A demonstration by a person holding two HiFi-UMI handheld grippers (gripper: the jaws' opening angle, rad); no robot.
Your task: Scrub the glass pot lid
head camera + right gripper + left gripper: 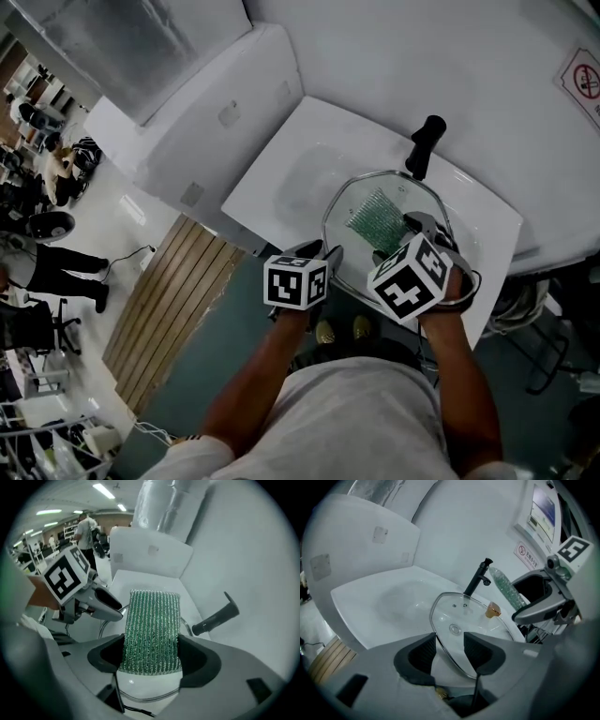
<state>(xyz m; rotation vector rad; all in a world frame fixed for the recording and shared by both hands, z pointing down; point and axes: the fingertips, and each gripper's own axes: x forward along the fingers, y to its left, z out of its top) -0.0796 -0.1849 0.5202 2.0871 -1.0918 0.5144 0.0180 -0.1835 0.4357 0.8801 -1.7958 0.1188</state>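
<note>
The glass pot lid [361, 202] hangs tilted over the white sink [281, 187]. In the left gripper view its steel rim runs between my jaws, and the glass [461, 616] and a golden knob [492, 610] show beyond. My left gripper [328, 258] [450, 651] is shut on the lid's near rim. My right gripper [417, 225] [152, 656] is shut on a green scrub pad [375, 222] [152, 625] [506, 588], which lies over the lid's glass. I cannot tell whether the pad touches it. The lid's rim [140, 694] shows under the pad.
A black faucet [424, 145] [478, 578] [215, 616] stands at the sink's back, just beyond the lid. White wall panels rise behind. A wooden slatted board [178, 291] lies on the floor to the left. People [56, 262] stand far off to the left.
</note>
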